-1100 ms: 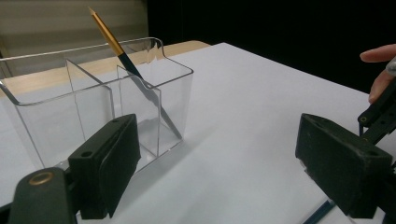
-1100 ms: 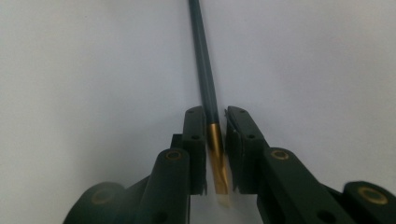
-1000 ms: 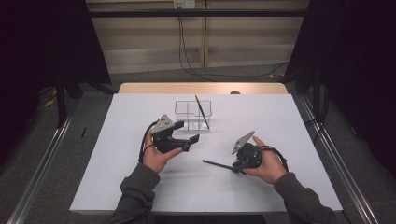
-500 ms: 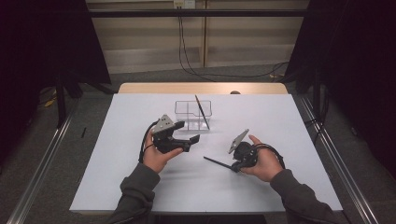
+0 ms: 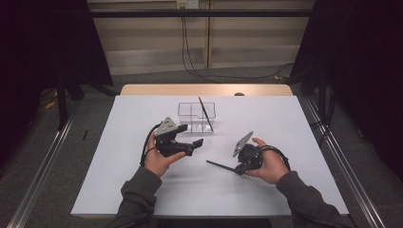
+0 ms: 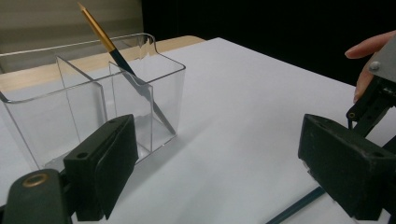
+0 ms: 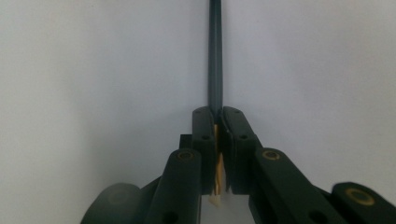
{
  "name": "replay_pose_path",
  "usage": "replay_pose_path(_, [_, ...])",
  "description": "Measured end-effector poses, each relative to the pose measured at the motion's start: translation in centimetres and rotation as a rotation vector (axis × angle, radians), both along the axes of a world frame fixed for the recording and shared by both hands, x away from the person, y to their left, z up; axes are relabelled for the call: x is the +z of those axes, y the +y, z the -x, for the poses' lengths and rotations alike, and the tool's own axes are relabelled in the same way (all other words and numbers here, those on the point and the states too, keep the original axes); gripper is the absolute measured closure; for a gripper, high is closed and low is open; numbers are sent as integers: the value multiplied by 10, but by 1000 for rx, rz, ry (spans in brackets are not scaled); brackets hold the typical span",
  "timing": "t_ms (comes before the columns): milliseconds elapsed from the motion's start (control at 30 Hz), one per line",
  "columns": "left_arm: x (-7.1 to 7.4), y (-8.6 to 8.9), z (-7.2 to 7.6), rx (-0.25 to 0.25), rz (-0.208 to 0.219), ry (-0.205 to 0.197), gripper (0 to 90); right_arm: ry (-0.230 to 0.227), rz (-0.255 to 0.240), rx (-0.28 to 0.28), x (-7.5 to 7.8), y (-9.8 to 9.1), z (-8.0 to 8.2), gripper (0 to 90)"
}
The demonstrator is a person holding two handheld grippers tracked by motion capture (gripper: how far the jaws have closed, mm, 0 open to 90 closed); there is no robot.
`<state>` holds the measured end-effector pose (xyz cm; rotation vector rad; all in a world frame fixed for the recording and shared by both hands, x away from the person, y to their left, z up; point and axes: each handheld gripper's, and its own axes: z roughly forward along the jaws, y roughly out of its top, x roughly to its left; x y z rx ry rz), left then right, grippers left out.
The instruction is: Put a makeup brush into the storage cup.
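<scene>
Right tongs (image 7: 218, 114) clamped on a dark pencil (image 7: 215, 56), left tongs (image 6: 224, 172) wide open w/ nothing in them.

Pencil lies low over the white counter (image 5: 142, 190), gripped near its gold end, which pokes out behind the pads in the right gripper view; the long dark shaft sticks out twd the middle of the counter in the high view. Left tongs sit near the clear divided box (image 6: 93, 102), not touching it. A 2nd pencil (image 6: 121, 60) leans tilted in the box's right-hand compartment as the left gripper view shows it, gold end up. Box is at the counter's far middle, well apart from the right hand (image 5: 268, 164).
</scene>
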<state>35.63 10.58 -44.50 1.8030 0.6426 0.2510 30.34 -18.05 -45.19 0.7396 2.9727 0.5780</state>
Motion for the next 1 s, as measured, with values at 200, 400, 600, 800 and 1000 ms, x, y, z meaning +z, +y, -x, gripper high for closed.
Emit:
replay_pose_path(200, [3, -2, 1, -26, -12, 7, 114, -2, 20, 9, 7, 0, -3, 850])
replay_pose_path(400, [8, -5, 2, -53, -24, 10, 112, -10, 30, 22, 13, -4, -8, 849])
replay_pose_path(600, [10, -6, 3, -70, -40, 19, 109, -16, 34, 32, 18, -2, -10, 849])
replay_pose_path(800, [11, -10, 3, -109, -73, 27, 109, -11, 33, 41, 20, 1, -11, 849])
replay_pose_path(1000, [17, -17, 4, -164, -128, 32, 110, -12, 34, 41, 24, 3, -12, 849])
